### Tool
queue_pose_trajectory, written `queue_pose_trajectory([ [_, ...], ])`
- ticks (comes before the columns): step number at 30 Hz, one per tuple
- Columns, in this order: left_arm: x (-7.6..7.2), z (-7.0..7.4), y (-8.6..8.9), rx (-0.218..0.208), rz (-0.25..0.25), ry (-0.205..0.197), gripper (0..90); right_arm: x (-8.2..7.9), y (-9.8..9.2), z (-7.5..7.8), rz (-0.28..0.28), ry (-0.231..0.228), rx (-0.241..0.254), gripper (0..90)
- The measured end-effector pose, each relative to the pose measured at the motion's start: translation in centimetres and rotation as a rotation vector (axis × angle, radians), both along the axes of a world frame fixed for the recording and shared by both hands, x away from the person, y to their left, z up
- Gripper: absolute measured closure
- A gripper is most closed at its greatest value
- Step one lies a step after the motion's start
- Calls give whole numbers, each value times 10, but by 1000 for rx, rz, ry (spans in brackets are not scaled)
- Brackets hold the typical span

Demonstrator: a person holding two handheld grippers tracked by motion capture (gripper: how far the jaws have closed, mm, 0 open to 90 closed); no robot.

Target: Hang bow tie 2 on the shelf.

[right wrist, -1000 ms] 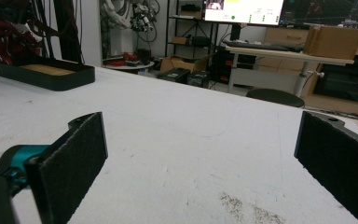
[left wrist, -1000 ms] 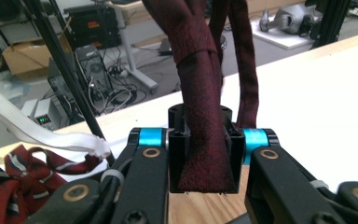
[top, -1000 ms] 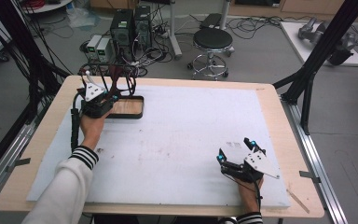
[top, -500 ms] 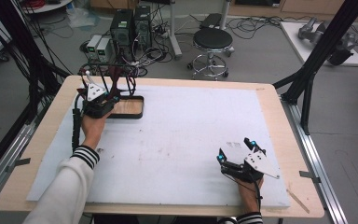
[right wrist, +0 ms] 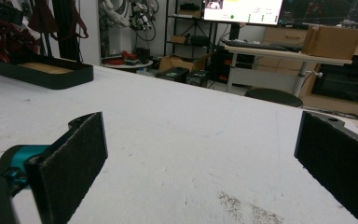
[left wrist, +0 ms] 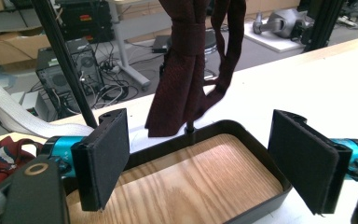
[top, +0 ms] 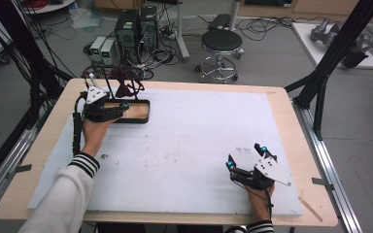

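At the far left corner of the counter [top: 194, 121], my left gripper [left wrist: 205, 163] hovers over the wood-floored black tray [left wrist: 205, 177] with its jaws spread wide and nothing between them. A thin black stand [top: 108, 80] rises from the tray's far edge, and a dark red necktie [left wrist: 186, 70] hangs from it. The tie is draped over the stand so that gravity keeps it straight; its long axis runs vertical, and the broad end points down toward the tray's far rim. It appears to hang just short of the wood, though I cannot tell whether it touches the rim. A second, striped tie [left wrist: 2, 154] lies bunched to my left, beside the tray.

My judgement is that the left jaws are held open and level with the tie's lower end so they can close on the hanging cloth from either side; the tie sits beyond the pads [left wrist: 102, 158], not yet between them.

My right gripper [top: 252, 162] rests near the front right of the counter, well apart from the tray, jaws likewise released and empty. It seems parked clear of the work.
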State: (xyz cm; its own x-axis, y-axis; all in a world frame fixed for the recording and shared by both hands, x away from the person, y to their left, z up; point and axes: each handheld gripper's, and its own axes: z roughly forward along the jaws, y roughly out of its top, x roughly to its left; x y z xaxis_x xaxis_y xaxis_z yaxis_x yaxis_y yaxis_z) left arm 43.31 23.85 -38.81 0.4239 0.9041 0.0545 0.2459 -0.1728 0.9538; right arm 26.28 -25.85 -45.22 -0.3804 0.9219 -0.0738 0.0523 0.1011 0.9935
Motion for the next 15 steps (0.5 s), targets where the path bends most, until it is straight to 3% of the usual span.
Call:
queue_pose_trajectory([
  [8,-14,10,-1,-14,-79,-51,179,0,0,0,2,-2,-2,15],
  [15,-45,17,2,-28,-186,-130,171,0,0,0,0,-1,-6,15],
])
